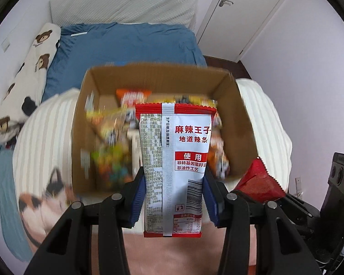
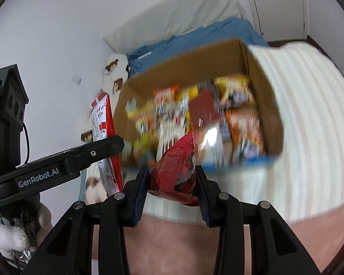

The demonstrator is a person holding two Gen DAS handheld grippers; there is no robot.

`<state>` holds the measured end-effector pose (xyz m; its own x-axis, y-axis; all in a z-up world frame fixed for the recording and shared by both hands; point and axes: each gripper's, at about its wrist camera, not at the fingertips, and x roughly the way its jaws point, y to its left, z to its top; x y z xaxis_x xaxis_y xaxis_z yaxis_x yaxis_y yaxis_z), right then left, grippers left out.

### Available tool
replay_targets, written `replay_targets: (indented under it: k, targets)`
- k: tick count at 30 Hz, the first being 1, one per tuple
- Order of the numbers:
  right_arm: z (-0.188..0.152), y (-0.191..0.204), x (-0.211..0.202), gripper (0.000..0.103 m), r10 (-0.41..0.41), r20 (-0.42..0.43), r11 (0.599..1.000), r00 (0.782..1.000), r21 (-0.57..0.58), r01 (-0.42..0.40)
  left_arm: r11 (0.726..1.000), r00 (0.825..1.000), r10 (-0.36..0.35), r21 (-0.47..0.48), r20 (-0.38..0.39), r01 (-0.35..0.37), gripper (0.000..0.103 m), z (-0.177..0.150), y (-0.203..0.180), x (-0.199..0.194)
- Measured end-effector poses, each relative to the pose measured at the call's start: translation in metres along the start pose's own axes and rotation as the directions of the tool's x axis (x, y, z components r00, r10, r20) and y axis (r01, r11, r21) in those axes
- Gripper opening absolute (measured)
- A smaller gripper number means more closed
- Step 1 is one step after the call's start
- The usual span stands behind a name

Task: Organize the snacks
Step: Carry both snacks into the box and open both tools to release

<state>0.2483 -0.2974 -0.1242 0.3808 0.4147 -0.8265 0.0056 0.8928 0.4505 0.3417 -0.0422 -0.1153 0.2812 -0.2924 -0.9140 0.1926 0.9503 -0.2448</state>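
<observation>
Pinching only the edges, the left gripper (image 1: 174, 197) is clamping the red-and-white packet (image 1: 175, 160) and the right gripper (image 2: 172, 181) the crinkly red bag (image 2: 175, 167) (both slick film), so either is risking slipping out near the cardboard box (image 1: 103, 78).

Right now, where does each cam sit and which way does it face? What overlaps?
Left wrist: sits on the left gripper, looks steeply down along its fingers into the cardboard box on the bed; its own jaws pinch the red-and-white packet.
Right wrist: sits on the right gripper, looks down at the same box from its right; its jaws pinch the dark red packet; a gloved hand shows.
Shared: box, both packets, each other's gripper.
</observation>
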Motion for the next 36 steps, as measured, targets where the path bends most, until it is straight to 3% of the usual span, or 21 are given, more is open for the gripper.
replay_targets:
  k: [6,12,21,27,28,31,32,34,36]
  targets:
    - [0.077,-0.012,0.029,0.042,-0.051,0.006,0.999,0.999,-0.013,0.051,1.0,0.998,0.006,-0.016,-0.063,-0.007,0.043,0.079,0.002,0.037]
    - [0.136,-0.035,0.077,0.042,-0.115,-0.05,0.993,0.992,0.0,0.115,0.999,0.985,-0.004,-0.037,-0.17,-0.002,0.044,0.132,0.004,0.095]
    - [0.174,-0.065,0.144,0.042,-0.163,-0.161,0.986,0.973,0.019,0.168,0.997,0.946,-0.025,-0.072,-0.322,0.002,0.046,0.153,0.007,0.172]
    - [0.18,-0.072,0.17,0.044,-0.199,-0.22,0.979,0.955,-0.011,0.202,0.995,0.929,-0.003,-0.09,-0.369,-0.033,0.051,0.157,0.009,0.184]
    - [0.181,-0.073,0.172,0.048,-0.21,-0.228,0.977,0.951,-0.008,0.214,0.995,0.929,-0.002,-0.094,-0.37,-0.035,0.055,0.158,0.009,0.183]
    - [0.185,-0.072,0.175,0.061,-0.216,-0.236,0.976,0.948,-0.022,0.217,0.995,0.936,0.002,-0.093,-0.353,-0.037,0.084,0.16,0.009,0.177]
    - [0.185,-0.071,0.174,0.064,-0.22,-0.236,0.975,0.946,-0.026,0.22,0.995,0.938,0.009,-0.092,-0.347,-0.043,0.087,0.161,0.009,0.175]
    - [0.185,-0.065,0.172,0.092,-0.244,-0.239,0.97,0.94,-0.048,0.239,0.994,0.94,0.014,-0.095,-0.34,-0.049,0.087,0.161,0.011,0.171]
    - [0.184,-0.06,0.17,0.095,-0.273,-0.238,0.962,0.932,-0.065,0.265,0.994,0.942,0.018,-0.096,-0.334,-0.053,0.087,0.16,0.012,0.165]
